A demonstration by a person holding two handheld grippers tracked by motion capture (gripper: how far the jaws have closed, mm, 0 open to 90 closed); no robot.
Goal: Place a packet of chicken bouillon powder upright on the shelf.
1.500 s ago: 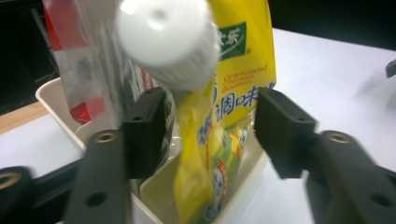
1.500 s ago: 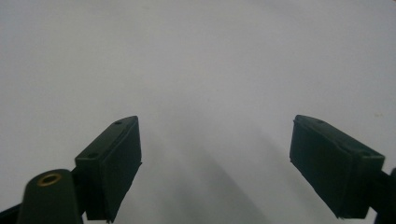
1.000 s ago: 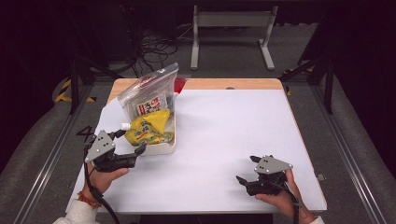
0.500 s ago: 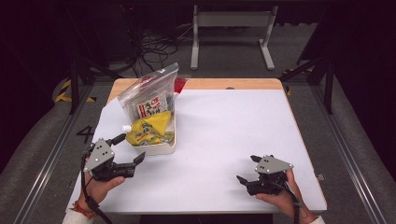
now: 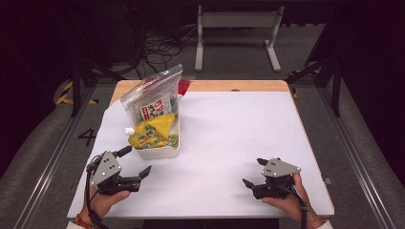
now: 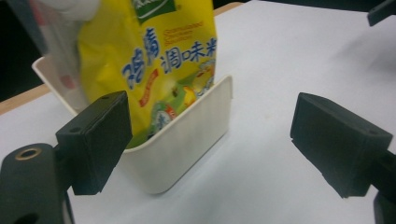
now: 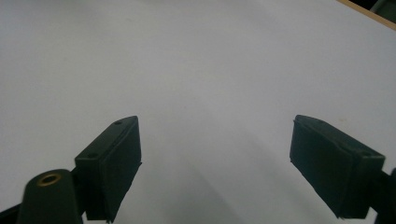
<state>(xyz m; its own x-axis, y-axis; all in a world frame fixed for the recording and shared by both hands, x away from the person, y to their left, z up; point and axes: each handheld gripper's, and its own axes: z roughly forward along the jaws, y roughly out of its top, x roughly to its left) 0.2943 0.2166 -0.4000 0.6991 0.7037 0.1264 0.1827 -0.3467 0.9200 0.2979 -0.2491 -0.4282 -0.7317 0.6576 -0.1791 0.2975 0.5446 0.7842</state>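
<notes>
A white tray (image 5: 165, 151) stands at the left of the white table (image 5: 229, 129). It holds a yellow pouch (image 5: 150, 133) and a clear zip bag (image 5: 153, 100) with a red and white packet inside. My left gripper (image 5: 137, 161) sits just in front of the tray, open, its jaws having just been opening with nothing between them. In the left gripper view the left gripper (image 6: 212, 135) faces the tray (image 6: 187, 144) and the yellow pouch (image 6: 154, 60) from a short distance. My right gripper (image 5: 253, 171) rests open near the front right of the table, and the right gripper (image 7: 215, 158) faces bare white surface.
The wooden table edge (image 5: 239, 86) shows at the back. Beyond it stand a metal frame (image 5: 236, 21) and cables (image 5: 157, 47) on the floor. Dark rails run along both sides of the table.
My left gripper has drawn back from the tray toward the table's front edge and sunk a little, jaws a bit wider. The right gripper has kept still.
</notes>
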